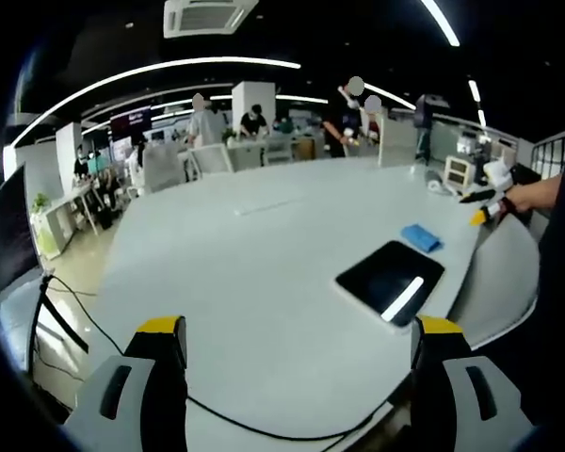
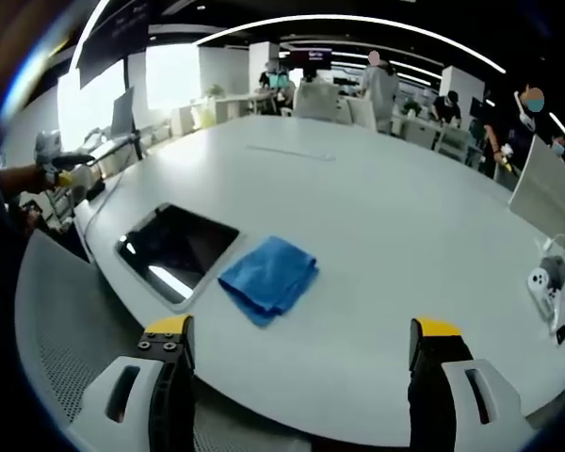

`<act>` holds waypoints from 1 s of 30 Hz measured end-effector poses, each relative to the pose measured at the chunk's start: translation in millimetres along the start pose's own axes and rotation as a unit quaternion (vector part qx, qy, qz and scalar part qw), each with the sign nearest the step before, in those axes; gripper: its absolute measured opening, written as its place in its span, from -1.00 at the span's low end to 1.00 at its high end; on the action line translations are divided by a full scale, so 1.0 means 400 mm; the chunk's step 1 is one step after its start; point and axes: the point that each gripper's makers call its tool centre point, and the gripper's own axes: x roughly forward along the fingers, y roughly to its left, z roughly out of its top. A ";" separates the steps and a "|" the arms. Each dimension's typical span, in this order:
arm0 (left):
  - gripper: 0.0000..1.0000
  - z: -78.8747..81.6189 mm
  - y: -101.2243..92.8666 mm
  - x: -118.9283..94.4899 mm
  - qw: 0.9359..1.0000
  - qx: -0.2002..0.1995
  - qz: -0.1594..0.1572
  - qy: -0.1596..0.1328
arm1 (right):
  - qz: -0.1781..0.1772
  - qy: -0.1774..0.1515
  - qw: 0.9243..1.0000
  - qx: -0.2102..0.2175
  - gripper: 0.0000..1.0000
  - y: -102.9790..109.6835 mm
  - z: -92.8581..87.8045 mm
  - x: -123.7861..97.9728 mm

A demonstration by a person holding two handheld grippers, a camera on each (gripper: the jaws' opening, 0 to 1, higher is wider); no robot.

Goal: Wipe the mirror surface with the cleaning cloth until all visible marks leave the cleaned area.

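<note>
Both tongs, left and right, spread wide over table; blue cloth touches mirror.

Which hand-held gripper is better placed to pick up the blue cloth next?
Right. Its open hand-held gripper has the blue cloth close ahead, beside the mirror. The left hand-held gripper sees that cloth far across the table.
</note>
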 end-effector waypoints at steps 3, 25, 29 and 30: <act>0.99 0.003 0.004 0.003 1.000 -0.001 0.003 -0.002 | -0.005 0.005 1.000 0.003 0.83 -0.006 -0.002 0.004; 0.99 0.048 0.035 -0.004 0.999 -0.011 0.023 -0.023 | 0.012 -0.012 0.999 0.029 0.71 0.011 0.112 0.058; 0.99 0.051 0.028 -0.002 0.999 -0.009 0.018 -0.026 | 0.011 0.000 1.000 -0.006 0.66 0.013 0.130 0.082; 0.99 0.049 0.027 -0.002 1.000 -0.006 0.018 -0.023 | 0.012 -0.003 1.000 -0.006 0.65 0.018 0.140 0.087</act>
